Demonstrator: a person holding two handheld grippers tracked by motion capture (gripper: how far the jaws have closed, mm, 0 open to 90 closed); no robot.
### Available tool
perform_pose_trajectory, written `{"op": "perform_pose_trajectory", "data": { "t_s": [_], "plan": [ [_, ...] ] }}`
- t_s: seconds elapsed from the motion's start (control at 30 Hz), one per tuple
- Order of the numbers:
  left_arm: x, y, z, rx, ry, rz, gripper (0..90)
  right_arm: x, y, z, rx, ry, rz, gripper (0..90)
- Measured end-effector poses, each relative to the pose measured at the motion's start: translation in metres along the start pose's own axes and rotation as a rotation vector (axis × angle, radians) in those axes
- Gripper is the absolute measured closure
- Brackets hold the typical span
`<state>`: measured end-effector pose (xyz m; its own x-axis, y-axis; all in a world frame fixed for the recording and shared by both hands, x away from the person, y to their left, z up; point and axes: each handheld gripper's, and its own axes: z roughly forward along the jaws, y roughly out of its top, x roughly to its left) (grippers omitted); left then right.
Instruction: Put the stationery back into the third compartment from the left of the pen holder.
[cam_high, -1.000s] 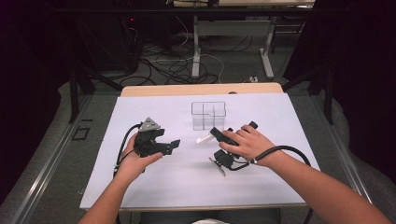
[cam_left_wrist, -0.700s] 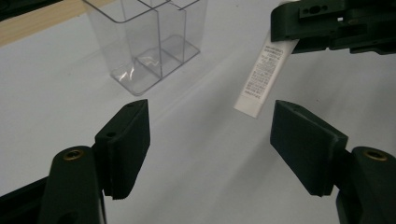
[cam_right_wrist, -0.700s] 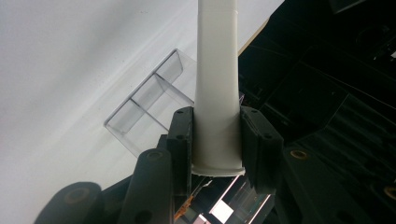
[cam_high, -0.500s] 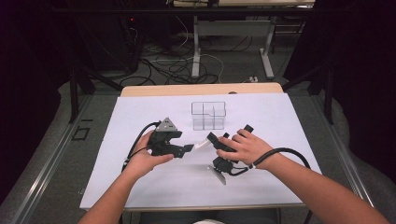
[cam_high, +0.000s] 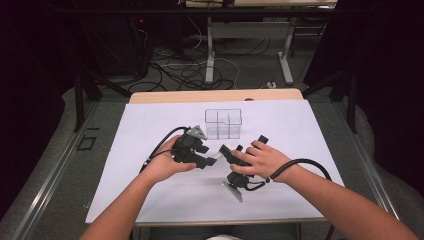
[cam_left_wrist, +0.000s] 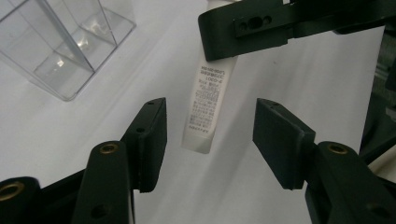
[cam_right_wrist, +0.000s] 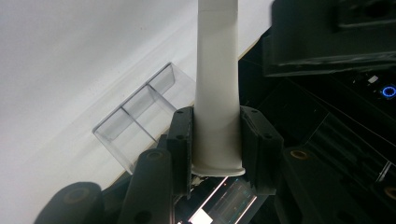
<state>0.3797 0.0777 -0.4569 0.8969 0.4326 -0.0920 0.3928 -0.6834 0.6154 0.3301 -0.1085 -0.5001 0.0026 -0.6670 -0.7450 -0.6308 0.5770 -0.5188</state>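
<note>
White tube passed between two grippers
Right gripper (cam_right_wrist: 217, 140) jaws clamp the white tube (cam_left_wrist: 208, 100); left gripper (cam_left_wrist: 210, 140) jaws wide around it.

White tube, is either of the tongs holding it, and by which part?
The right tongs grip the white tube near its wider capped end. The left tongs are open around its flat printed end, not touching it.

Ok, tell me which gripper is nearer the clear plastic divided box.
Left. The left gripper sits just in front of the clear plastic divided box; the right gripper, shut on the white tube, lies slightly farther back.
</note>
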Motion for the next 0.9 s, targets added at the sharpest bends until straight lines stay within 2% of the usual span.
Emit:
{"op": "perform_pose_trajectory", "data": {
  "t_s": [0.03, 0.17, 0.47, 0.53, 0.6, 0.9],
  "plan": [
    [-0.001, 0.002, 0.002, 0.012, 0.005, 0.016, 47.1, 0.0, 0.001, 0.0, -0.005, -0.003, -0.002, 66.6],
    [-0.002, 0.006, 0.008, 0.042, 0.016, 0.036, 51.5, -0.002, 0.005, -0.002, 0.004, 0.008, -0.025, 66.6],
    [-0.005, 0.012, 0.016, 0.078, 0.017, 0.072, 59.0, -0.002, 0.008, -0.001, -0.011, -0.004, -0.021, 66.6],
    [-0.006, 0.013, 0.016, 0.081, 0.014, 0.066, 60.6, -0.003, 0.009, -0.002, -0.008, -0.001, -0.028, 66.6],
    [-0.005, 0.015, 0.016, 0.099, 0.02, 0.088, 61.9, -0.003, 0.01, -0.002, -0.01, -0.001, -0.027, 66.6],
    [-0.006, 0.015, 0.02, 0.122, 0.012, 0.095, 67.4, -0.004, 0.013, -0.001, -0.017, -0.012, -0.029, 66.6]
  ]
}}
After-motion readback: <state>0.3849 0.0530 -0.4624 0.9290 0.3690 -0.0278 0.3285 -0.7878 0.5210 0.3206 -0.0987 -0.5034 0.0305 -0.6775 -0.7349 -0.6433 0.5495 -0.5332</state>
